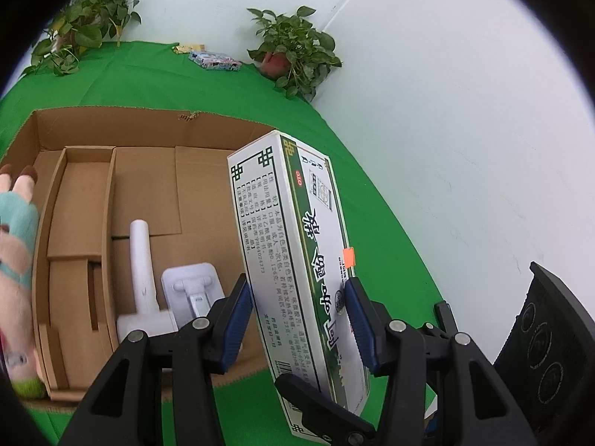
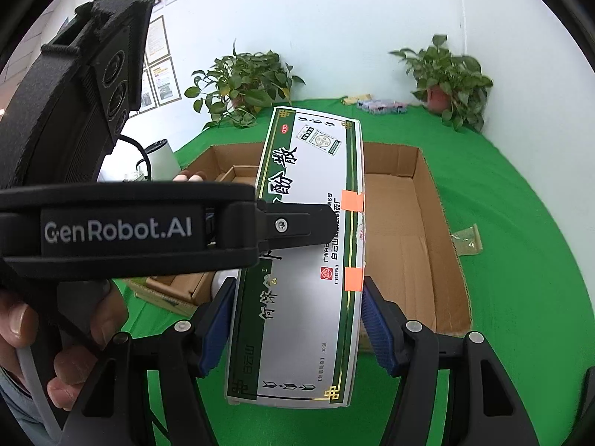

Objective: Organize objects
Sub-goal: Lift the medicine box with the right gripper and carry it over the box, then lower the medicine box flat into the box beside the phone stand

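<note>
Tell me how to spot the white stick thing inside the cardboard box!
Find the open cardboard box on the green cloth. On its floor, beside the soft doll at one edge, lies a white handle tool. It is the only smooth white plastic thing there, long with a blocky end.

Worktop (image 1: 156, 74) covered in green cloth. Open cardboard box (image 1: 111, 122) sits on it, mid-surface. Two potted plants (image 1: 293, 52) (image 1: 81, 37) at the back edge by the wall, flat packets (image 1: 214, 60) between them. Small yellowish packet (image 2: 466, 239) lies just right of the box.
</note>
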A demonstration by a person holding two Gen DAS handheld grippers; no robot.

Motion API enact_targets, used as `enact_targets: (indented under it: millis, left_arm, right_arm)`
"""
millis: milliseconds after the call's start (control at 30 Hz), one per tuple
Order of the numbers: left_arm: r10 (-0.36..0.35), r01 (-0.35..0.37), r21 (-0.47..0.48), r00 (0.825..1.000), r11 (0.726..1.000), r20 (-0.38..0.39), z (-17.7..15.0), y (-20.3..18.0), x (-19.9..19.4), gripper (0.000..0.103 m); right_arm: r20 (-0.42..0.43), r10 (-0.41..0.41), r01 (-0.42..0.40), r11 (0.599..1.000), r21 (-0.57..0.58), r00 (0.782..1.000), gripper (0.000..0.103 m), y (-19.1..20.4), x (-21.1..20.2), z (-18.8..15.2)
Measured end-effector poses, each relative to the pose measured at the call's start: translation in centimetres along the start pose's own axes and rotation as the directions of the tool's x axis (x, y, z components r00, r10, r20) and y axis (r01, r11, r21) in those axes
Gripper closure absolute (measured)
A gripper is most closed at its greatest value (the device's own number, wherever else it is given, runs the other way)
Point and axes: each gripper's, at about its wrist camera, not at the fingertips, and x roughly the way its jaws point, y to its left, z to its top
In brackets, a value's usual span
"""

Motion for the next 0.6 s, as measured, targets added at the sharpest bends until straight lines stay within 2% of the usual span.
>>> enact_targets:
  millis: [100,267,600]
  left_arm:
    - [0.0,-0.001,-0.044,1.0,0.999,-0.024,1.8,1.2,1.3,0.054]
    - [0.002,-0.007,-0.064,0.997,0.998,-0.071,2.8,2.5,3.6,0.054]
    - [0.016,-0.033,-0.102,0.986,0.994,-0.166,2.4,4.3,8.5,0.054]
  right_arm:
    - [-0.034,0.011,-0.01,1.0,0.022,0.999,0.041,-0.8,1.8,2.2]
    - [-0.095,0.046,-0.041,0.998,0.056,0.994,0.042,-2.6,5.1,4.5]
    - [-0.181,0.059,-0.04,0.994,0.105,0.982,0.042,-6.1,10.3,2.7]
